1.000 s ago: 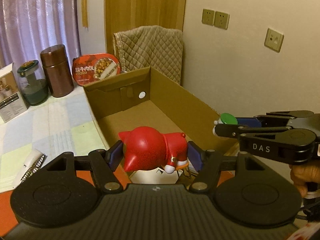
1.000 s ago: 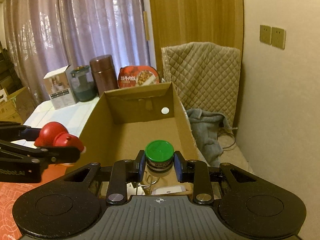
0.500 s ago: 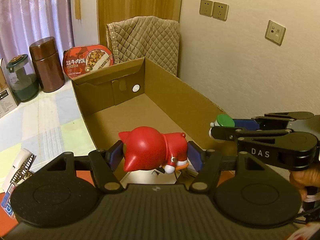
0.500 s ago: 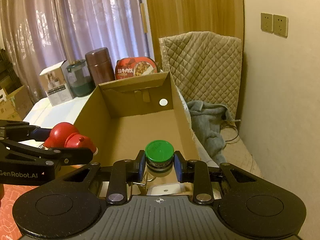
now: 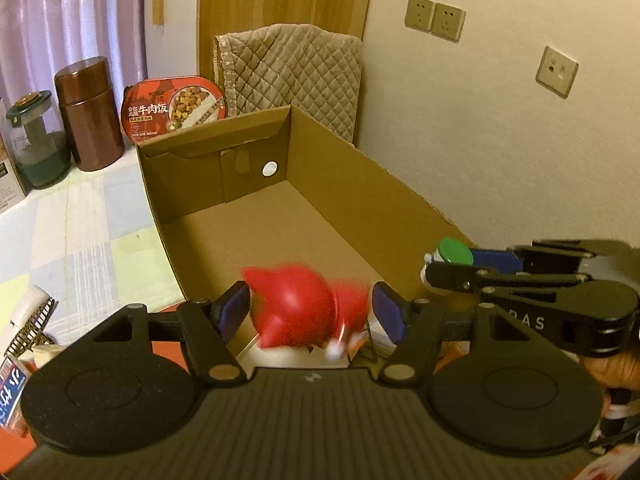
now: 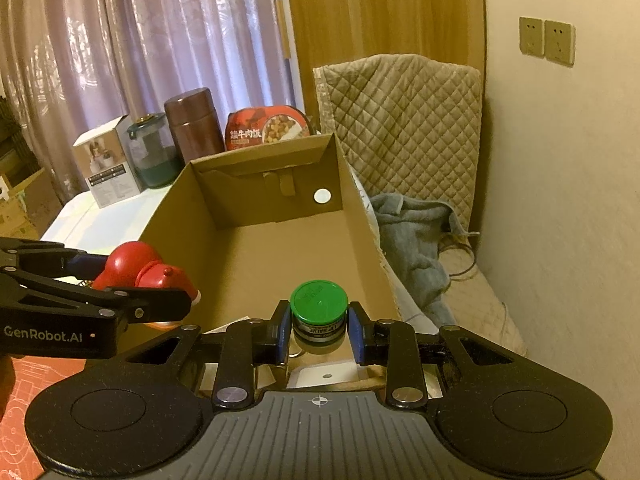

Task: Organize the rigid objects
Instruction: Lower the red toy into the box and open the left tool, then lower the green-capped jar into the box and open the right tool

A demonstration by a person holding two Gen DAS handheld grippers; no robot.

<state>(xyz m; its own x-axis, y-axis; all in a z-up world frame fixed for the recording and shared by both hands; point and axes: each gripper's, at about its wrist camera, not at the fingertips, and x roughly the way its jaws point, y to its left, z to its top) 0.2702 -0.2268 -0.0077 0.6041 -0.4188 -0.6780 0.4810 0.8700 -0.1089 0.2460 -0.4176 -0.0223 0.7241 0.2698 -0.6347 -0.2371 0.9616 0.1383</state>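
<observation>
My left gripper (image 5: pixel 310 314) is shut on a red figurine (image 5: pixel 298 312), which shows blurred between the blue pads, over the near end of an open cardboard box (image 5: pixel 400 184). In the right wrist view the left gripper (image 6: pixel 152 280) holds the figurine (image 6: pixel 136 266) at the box's (image 6: pixel 168 216) left wall. My right gripper (image 6: pixel 319 330) is shut on a small green-lidded jar (image 6: pixel 319 300) above the box's near end. From the left wrist it enters as the right gripper (image 5: pixel 452 266) with the jar (image 5: pixel 454 251) at the box's right wall.
Behind the box stand a red meal bowl (image 5: pixel 174 106), a brown canister (image 5: pixel 90 114), a glass jar (image 5: pixel 34 140) and a white carton (image 6: pixel 108 170). A quilted chair back (image 6: pixel 400 120) and grey cloth (image 6: pixel 412 236) lie right. White items (image 6: pixel 326 374) lie at the box's near end.
Both grippers have sunk a little over the box's near end. The red figurine, sharp before, is now blurred and looks turned between the left pads. The jar stays gripped.
</observation>
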